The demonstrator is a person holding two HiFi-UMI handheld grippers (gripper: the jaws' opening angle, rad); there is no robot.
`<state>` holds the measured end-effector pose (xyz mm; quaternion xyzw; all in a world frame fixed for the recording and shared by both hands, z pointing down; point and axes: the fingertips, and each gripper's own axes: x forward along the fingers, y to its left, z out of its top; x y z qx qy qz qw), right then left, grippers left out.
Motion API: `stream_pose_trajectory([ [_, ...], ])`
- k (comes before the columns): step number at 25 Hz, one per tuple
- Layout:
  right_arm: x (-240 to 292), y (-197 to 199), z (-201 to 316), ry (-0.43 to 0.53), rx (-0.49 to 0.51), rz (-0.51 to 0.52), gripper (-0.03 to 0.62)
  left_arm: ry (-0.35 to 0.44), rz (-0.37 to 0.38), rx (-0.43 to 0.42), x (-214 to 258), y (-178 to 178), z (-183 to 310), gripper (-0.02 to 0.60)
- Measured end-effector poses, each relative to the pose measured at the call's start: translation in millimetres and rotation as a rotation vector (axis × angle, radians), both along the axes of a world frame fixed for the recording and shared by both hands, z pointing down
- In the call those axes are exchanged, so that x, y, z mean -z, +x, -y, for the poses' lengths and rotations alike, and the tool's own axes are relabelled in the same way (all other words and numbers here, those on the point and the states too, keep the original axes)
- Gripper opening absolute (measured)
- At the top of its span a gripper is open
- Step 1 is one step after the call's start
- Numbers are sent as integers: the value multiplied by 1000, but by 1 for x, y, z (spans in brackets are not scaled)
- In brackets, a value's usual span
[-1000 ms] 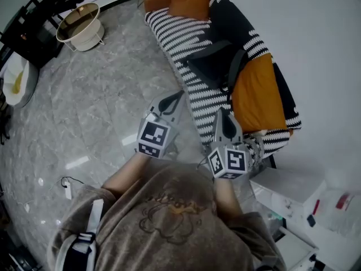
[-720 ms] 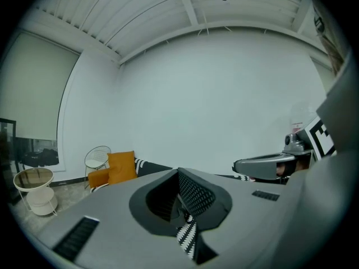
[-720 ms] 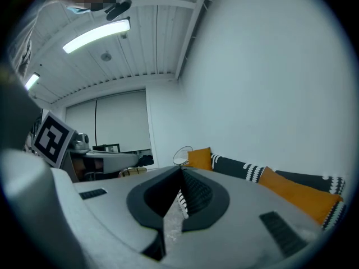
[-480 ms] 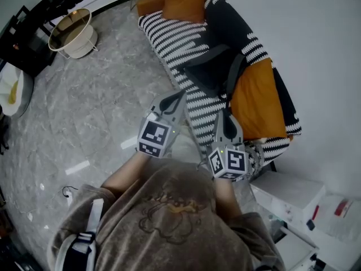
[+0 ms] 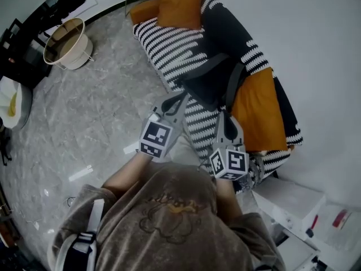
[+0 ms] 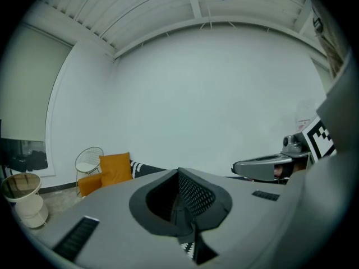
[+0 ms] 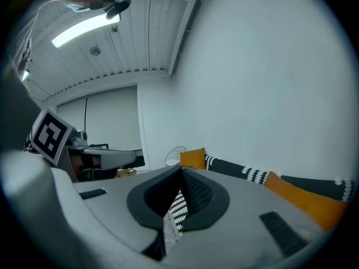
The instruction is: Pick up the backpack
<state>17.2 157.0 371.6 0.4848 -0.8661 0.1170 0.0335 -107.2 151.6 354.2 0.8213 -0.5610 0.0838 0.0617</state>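
I hold both tools out over the front edge of the sofa. The left gripper (image 5: 178, 98) has its jaws pressed together with nothing between them, as its own view shows (image 6: 179, 174). The right gripper (image 5: 224, 115) is likewise closed and empty (image 7: 180, 171); through the slit under its tips I see only a strip of black-and-white pattern.

The dark grey fabric backpack (image 5: 210, 77) lies flat on the black-and-white striped sofa cover (image 5: 169, 41), just ahead of both gripper tips. Its near corner is right at the left gripper's tip, and I cannot tell whether they touch. One dark strap (image 5: 232, 86) runs back towards the right gripper.

Beyond the right gripper and to its right, a long orange cushion (image 5: 256, 109) lies beside the backpack. A second orange cushion (image 5: 180, 3) sits at the far end of the sofa, well ahead of the left gripper. A round cream basket on a wire stand (image 5: 66, 43) stands on the grey marble floor (image 5: 84, 112), far to the left of the left gripper.
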Motion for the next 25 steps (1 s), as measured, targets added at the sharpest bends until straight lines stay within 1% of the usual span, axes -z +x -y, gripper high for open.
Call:
stream_pose_trajectory([
  [5,-1,0,47,-15,-19,-5,0,-8,5,-26,0,-1,49,2],
  [15,-4,7,144,-37,-50,11,0,-36,20,-79,-7,13,150,2],
  [21,-9,19,184,-38,-71,5,0,-37,36,-106,-12,25,190,2],
  [25,-12,25,205,-53,-104,15,0,-65,34,-144,-19,32,213,2],
])
